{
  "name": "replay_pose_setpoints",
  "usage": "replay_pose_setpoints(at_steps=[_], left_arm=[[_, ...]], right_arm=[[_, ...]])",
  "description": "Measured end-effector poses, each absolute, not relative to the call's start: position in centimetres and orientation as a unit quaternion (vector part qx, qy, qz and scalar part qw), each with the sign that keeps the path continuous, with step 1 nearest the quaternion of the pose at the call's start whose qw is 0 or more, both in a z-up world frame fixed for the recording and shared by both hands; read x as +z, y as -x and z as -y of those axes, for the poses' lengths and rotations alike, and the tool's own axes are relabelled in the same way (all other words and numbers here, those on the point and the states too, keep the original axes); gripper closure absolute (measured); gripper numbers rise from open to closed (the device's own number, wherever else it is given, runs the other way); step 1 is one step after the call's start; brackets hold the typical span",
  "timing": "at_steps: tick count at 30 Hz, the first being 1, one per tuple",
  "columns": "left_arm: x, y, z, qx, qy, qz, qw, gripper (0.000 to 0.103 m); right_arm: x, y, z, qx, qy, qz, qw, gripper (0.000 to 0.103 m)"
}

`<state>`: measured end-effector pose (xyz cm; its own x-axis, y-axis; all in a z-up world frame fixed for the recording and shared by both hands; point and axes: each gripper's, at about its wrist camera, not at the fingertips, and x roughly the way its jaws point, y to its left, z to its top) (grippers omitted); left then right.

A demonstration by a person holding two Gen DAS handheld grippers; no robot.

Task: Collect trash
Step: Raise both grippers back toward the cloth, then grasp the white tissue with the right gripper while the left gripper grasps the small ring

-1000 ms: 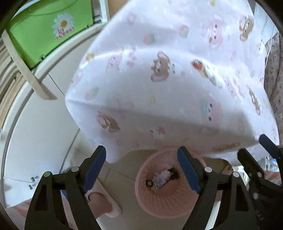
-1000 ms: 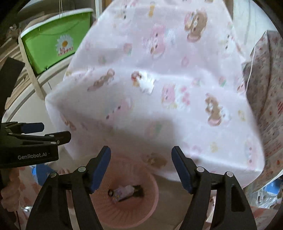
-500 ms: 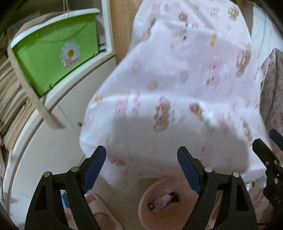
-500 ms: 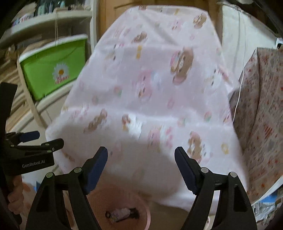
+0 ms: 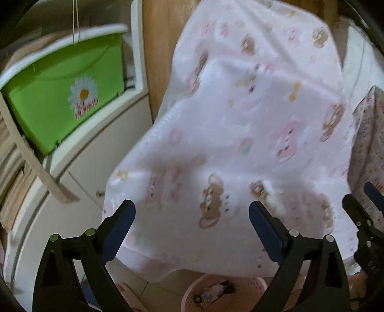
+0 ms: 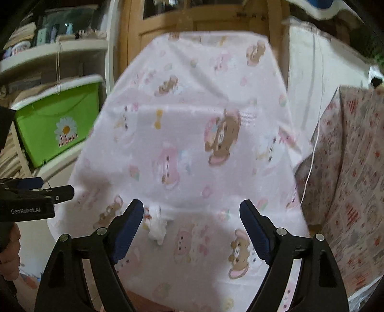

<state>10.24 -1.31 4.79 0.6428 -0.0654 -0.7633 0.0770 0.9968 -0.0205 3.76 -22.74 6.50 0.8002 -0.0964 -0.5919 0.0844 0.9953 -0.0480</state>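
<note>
A crumpled white tissue lies on the pink cartoon-print cloth that covers a table, near its front edge; it also shows in the left wrist view. My right gripper is open and empty, its left finger just beside the tissue. My left gripper is open and empty, above the cloth's front edge. A pink waste basket with a wrapper inside stands on the floor under the cloth's hem.
A green storage box with a daisy sticker sits on a white shelf at the left. A second patterned cloth hangs at the right. A wooden cabinet stands behind the table. A white cable hangs between the cloths.
Both grippers have risen and tilted up from the basket toward the table top. The basket has slid to the bottom edge, and the tissue has come into view.
</note>
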Motion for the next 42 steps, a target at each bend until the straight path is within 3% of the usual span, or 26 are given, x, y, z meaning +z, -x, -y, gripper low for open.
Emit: replay_pose_setpoints(at_steps=[9, 13, 18, 27, 34, 38, 42], left_arm=[[2.9, -11.4, 0.0, -0.025, 0.027, -0.468, 0.883, 0.009], [3.3, -11.7, -0.4, -0.023, 0.035, -0.469, 0.882, 0.009], [4.0, -12.3, -0.4, -0.026, 0.042, -0.463, 0.885, 0.009], [2.9, -13.6, -0.6, -0.01, 0.063, -0.486, 0.872, 0.009], [2.5, -14.0, -0.1, -0.016, 0.055, -0.491, 0.869, 0.009], [2.3, -14.1, -0.6, -0.025, 0.075, -0.498, 0.863, 0.009], [2.1, -14.2, -0.6, -0.022, 0.068, -0.498, 0.864, 0.009]], right_arm=[[3.6, -6.2, 24.2, -0.022, -0.042, -0.383, 0.922, 0.019], [4.0, -5.9, 25.2, -0.042, -0.084, -0.364, 0.927, 0.019], [3.4, -7.4, 24.7, -0.024, -0.074, -0.374, 0.924, 0.019], [-1.1, -11.7, 21.8, 0.052, -0.055, -0.463, 0.883, 0.019], [-2.5, -13.2, 21.1, 0.027, -0.028, -0.467, 0.883, 0.019], [-3.0, -13.7, 20.3, 0.027, -0.011, -0.467, 0.884, 0.031], [-3.6, -14.0, 19.1, 0.032, 0.009, -0.467, 0.883, 0.052]])
